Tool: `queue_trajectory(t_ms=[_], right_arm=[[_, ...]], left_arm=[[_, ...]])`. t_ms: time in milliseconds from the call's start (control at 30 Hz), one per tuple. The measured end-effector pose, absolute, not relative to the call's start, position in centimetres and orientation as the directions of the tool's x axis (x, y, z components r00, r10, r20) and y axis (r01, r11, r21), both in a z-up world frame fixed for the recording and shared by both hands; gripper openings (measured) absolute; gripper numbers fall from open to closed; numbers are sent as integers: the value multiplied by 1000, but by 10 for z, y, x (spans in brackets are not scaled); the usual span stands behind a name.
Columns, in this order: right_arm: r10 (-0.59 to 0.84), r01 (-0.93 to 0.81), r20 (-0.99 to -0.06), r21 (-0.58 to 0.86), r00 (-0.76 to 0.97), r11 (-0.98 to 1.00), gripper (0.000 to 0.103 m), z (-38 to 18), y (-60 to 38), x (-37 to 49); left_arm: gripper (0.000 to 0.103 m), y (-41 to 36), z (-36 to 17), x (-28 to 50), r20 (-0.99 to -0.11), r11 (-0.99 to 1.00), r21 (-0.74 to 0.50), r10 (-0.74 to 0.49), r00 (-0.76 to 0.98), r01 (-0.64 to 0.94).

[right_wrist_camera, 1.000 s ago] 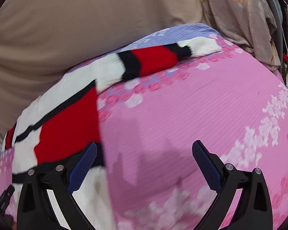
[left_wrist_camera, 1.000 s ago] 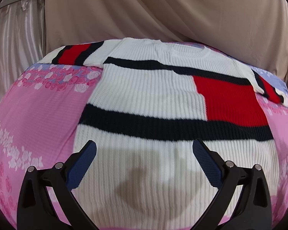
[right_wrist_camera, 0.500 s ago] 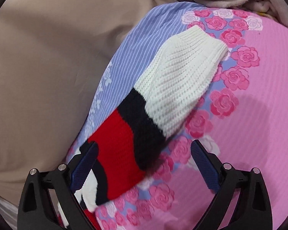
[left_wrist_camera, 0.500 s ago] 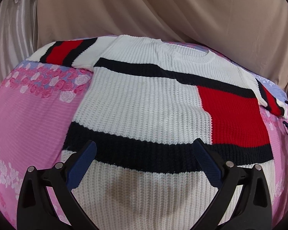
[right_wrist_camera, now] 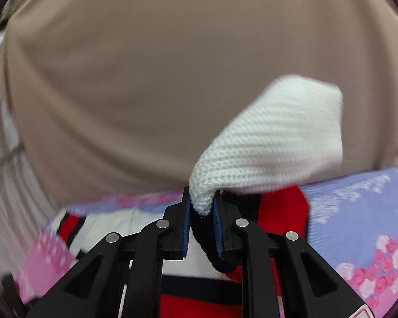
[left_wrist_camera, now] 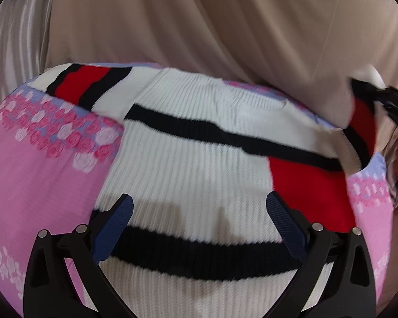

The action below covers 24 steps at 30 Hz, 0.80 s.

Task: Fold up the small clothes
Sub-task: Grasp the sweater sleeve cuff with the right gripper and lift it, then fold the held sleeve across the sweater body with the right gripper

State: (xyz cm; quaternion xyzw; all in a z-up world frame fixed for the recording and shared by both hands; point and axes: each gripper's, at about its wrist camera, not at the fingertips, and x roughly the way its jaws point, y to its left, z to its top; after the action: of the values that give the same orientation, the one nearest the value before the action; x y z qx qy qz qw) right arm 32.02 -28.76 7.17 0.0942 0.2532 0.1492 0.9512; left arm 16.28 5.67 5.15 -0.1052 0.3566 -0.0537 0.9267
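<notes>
Right tool (right_wrist_camera: 202,216) closing, pinching sweater (left_wrist_camera: 188,159) sleeve (right_wrist_camera: 273,137), lifted off the bed (left_wrist_camera: 39,159). Left tool (left_wrist_camera: 199,228) spread above sweater's hem, sweater flat. Risk: shallow bite, knit slips mid-fold.

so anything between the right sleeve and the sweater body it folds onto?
Nothing visible. Right gripper is closing on the sleeve, lifted. The sweater front lies bare; the open left gripper hovers over the hem, off the fabric.

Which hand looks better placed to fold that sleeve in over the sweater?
Right: the right gripper is closing on the sleeve, lifted off the bedsheet. The left gripper hovers open over the sweater.
</notes>
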Motion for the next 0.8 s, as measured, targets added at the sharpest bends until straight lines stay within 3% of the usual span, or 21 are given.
queue_trajectory(t_ms=[100, 233, 300, 367, 433, 667, 800], right_arm=[[363, -360, -587, 129, 724, 924, 22, 17, -195, 333], [293, -331, -690, 81, 662, 940, 23, -42, -164, 323], [293, -295, -681, 118, 671, 948, 25, -39, -186, 314], [258, -232, -654, 129, 711, 964, 38, -30, -218, 301], [187, -155, -630, 105, 753, 982, 61, -23, -247, 290], [54, 92, -682, 176, 730, 980, 67, -16, -338, 313], [271, -105, -677, 276, 684, 955, 67, -17, -296, 322]], left_arm=[[98, 62, 57, 181, -649, 957, -286, -230, 725, 48], [98, 77, 50, 211, -675, 939, -344, -266, 688, 26], [98, 86, 43, 227, -695, 935, -355, -264, 669, 1], [98, 95, 32, 249, -720, 925, -380, -279, 635, -24], [98, 100, 22, 271, -730, 898, -439, -331, 598, -39], [98, 94, 16, 323, -718, 855, -516, -400, 570, -51], [98, 109, 22, 310, -668, 799, -597, -441, 600, -78]])
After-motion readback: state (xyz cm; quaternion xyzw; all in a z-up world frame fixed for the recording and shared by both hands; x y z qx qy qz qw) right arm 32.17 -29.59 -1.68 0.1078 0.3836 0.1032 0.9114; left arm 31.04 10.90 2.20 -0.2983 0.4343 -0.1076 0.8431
